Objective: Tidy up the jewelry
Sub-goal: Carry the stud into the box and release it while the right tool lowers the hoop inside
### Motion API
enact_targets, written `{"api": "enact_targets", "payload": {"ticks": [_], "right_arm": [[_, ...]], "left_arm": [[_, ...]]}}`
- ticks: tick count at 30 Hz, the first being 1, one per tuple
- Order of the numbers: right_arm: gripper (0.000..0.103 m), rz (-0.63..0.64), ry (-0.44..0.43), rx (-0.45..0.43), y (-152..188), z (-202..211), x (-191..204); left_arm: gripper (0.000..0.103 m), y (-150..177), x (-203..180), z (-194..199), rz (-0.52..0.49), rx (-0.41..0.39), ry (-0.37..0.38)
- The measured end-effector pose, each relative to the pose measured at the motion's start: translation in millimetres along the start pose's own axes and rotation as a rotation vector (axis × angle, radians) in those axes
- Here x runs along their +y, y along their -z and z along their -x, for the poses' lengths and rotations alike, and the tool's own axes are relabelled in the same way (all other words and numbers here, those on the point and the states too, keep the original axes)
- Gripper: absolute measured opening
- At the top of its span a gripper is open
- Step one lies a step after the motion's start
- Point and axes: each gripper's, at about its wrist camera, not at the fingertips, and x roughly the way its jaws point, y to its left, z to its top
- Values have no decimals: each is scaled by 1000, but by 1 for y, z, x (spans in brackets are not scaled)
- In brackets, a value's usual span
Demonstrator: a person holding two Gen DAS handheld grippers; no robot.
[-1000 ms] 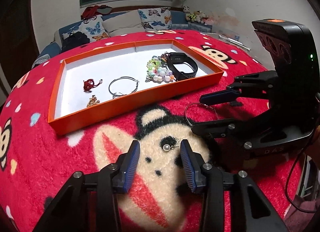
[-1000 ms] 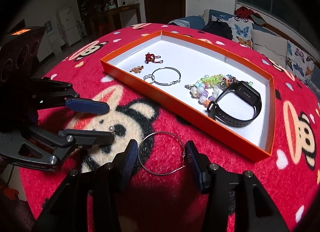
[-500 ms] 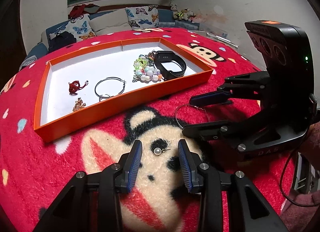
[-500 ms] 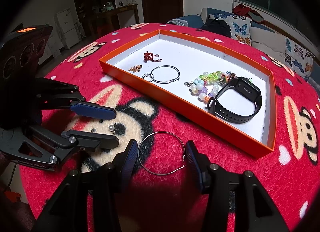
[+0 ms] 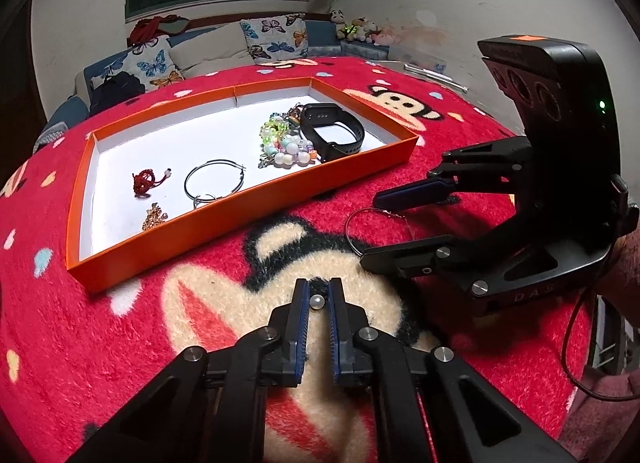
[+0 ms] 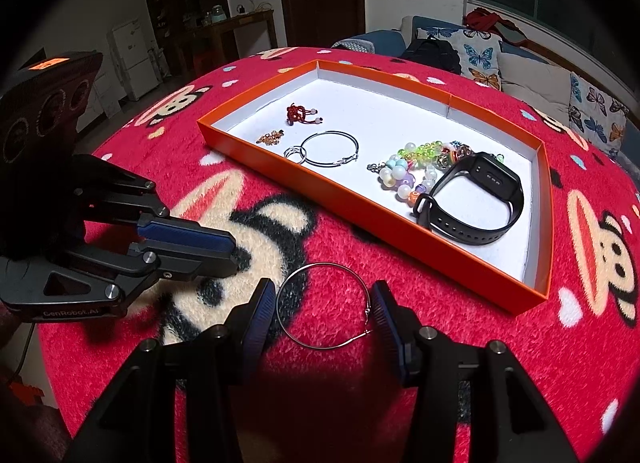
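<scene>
Where the red monkey-print blanket [image 5: 120,343] covers the round surface, an orange tray [image 6: 360,205] with a white floor sits toward the far side. Inside it, from the right wrist view, a black smartwatch [image 6: 478,199] lies near the right end, touching a heap of beaded bracelets [image 6: 416,171] just to its left. Further left a silver hoop [image 6: 330,149] rests flat with a small ring [image 6: 295,153] touching its edge, and beyond those lie a red knotted charm [image 6: 298,113] and a small gold-coloured piece [image 6: 270,138], each apart from the others.

Outside the tray, on the blanket, the right gripper [image 6: 324,313] hovers low with its fingers [image 6: 258,315] spread wide on either side of a loose hoop earring [image 6: 324,307]; the hoop's clasp end sits just beside the right-hand pad, and whether it touches cannot be told. The left gripper [image 5: 319,303] is just to the left of that, its blue-padded fingers [image 5: 304,323] drawn nearly together around a pearl stud [image 5: 317,301] lying on the cream patch of the monkey face. The pearl sits between the pads near their tips; from the left wrist view a thin gap shows on each side, so real contact is uncertain.
</scene>
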Motion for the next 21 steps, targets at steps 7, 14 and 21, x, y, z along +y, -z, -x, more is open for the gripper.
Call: {"api": "enact_targets", "payload": {"ticks": [7, 14, 21], "right_arm": [[55, -9, -3, -18, -2, 7, -1], [55, -41, -7, -91, -21, 23, -9], [55, -94, 4, -129, -44, 18, -25]], "left_arm": [[9, -2, 0, 8, 10, -24, -20], [9, -22, 12, 30, 34, -92, -59], [9, -51, 36, 36, 77, -135, -102]]}}
